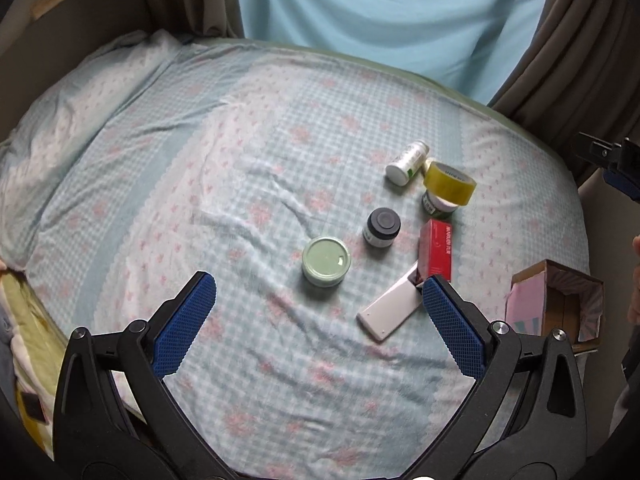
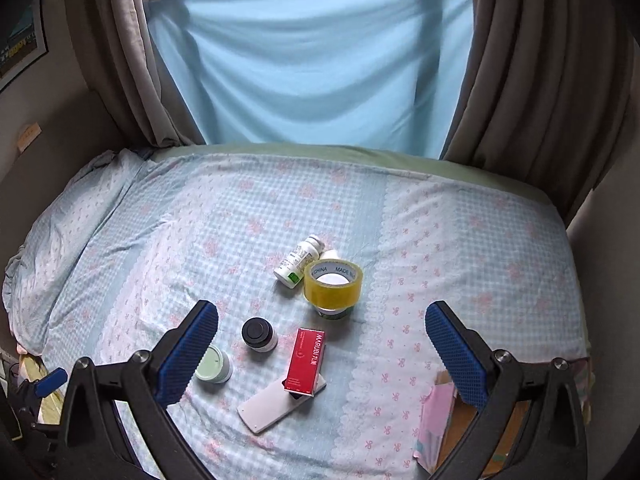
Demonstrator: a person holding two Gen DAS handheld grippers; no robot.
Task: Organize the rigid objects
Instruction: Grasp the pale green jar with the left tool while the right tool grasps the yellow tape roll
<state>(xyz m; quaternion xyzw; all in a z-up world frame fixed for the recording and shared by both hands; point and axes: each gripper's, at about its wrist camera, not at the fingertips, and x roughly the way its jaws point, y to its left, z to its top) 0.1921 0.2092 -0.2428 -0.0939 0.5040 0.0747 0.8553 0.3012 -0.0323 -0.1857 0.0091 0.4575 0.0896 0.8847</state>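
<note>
On the bed lie a pale green round tin (image 1: 326, 261) (image 2: 214, 365), a small dark-lidded jar (image 1: 382, 227) (image 2: 259, 334), a red box (image 1: 436, 249) (image 2: 306, 360) resting on a white flat case (image 1: 390, 310) (image 2: 276, 402), a yellow tape roll (image 1: 449, 182) (image 2: 333, 281) sitting on a green-labelled jar (image 1: 434, 207), and a white bottle (image 1: 407, 161) (image 2: 299, 262) on its side. My left gripper (image 1: 318, 292) is open and empty above the tin. My right gripper (image 2: 322, 320) is open and empty above the red box.
An open cardboard box with pink lining (image 1: 556, 300) (image 2: 440, 412) stands at the bed's near right edge. A pillow (image 1: 76, 120) lies at the far left. Curtains (image 2: 532, 80) and a blue sheet (image 2: 312, 60) hang behind the bed.
</note>
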